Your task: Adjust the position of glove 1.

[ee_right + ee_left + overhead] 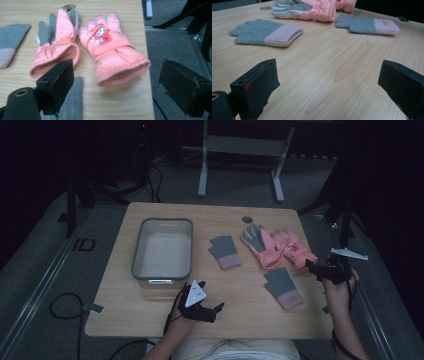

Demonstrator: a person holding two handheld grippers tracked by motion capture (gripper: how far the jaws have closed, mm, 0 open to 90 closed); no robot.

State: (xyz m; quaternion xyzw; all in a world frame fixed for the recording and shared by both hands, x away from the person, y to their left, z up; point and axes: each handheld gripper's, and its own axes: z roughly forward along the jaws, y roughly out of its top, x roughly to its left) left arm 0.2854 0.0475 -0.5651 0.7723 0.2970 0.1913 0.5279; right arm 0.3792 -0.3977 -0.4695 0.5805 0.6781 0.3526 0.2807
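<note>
Padded pink glove (117, 53) at the desk (165, 320) edge, just ahead of the right tool (117, 87): light, soft, squashy, slick shell. Best pinched at the open cuff. Right tool spread wide, empty; left tool (212, 311) wide too, low over bare wood.

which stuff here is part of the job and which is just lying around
Part of the job:
- pink gloves, nearest the open right tool
- grey gloves, ahead of the open left tool
- grey bin, probably where they go

Lying about:
- cable on the floor
- metal frame behind the table
</note>
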